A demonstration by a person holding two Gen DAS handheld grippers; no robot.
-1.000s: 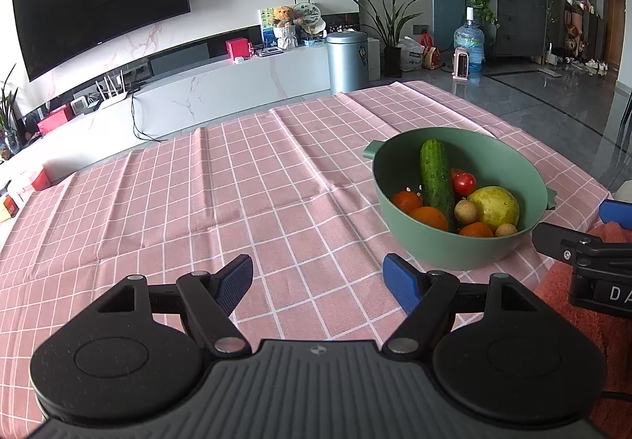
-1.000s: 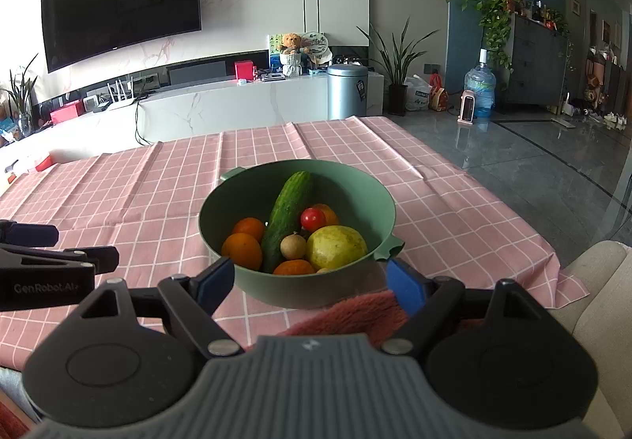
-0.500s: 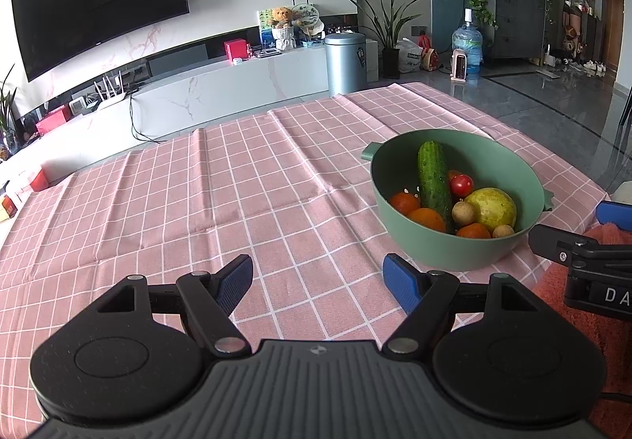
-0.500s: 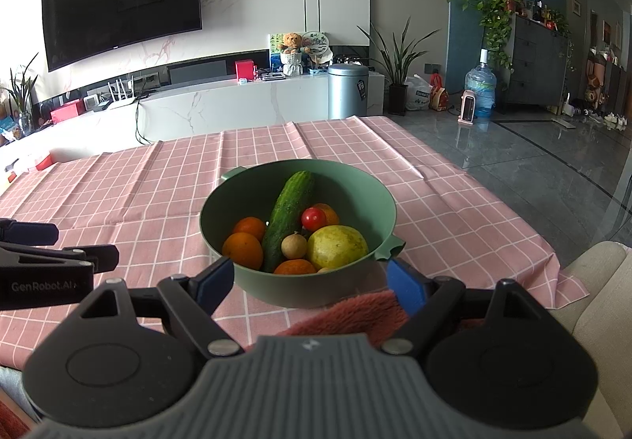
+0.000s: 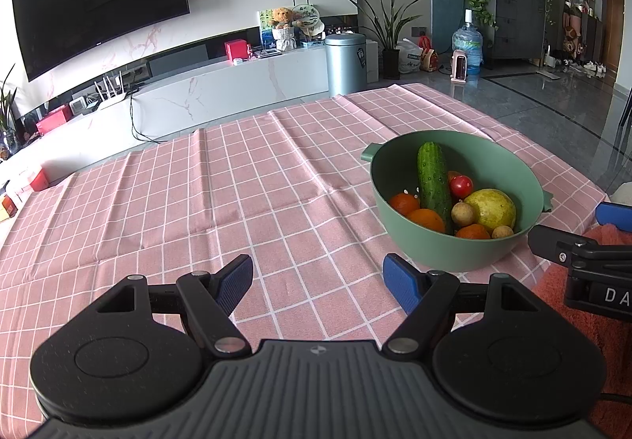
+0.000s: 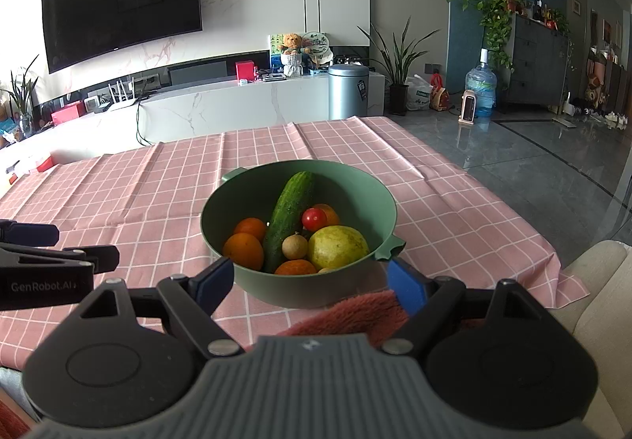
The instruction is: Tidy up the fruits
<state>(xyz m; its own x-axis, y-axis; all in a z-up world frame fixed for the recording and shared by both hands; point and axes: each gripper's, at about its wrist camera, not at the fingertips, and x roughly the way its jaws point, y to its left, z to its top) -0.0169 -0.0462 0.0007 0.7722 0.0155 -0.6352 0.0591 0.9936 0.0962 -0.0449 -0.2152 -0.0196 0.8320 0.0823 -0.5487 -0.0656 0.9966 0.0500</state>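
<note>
A green bowl point(image 5: 399, 154) point(image 6: 375, 190) stands on the pink checked tablecloth point(image 5: 237, 194). It holds a cucumber point(image 5: 432, 174) point(image 6: 290, 210), several oranges point(image 6: 243, 250), a cherry tomato point(image 6: 314, 219), a yellow-green fruit point(image 6: 337, 246) and small brown round fruits point(image 6: 294, 246). My left gripper point(image 5: 318, 283) is open and empty, low over the cloth left of the bowl. My right gripper point(image 6: 308, 283) is open and empty, just in front of the bowl.
A pink fluffy cloth point(image 6: 355, 310) lies at the table's near edge under my right gripper. The right table edge point(image 6: 561, 261) drops to a grey tiled floor. A beige seat point(image 6: 600, 289) is at the right. A TV wall and low cabinet stand behind.
The left wrist view has drifted slightly, so the bowl sits a little higher and further left in it. The right gripper has barely moved. Both stay open.
</note>
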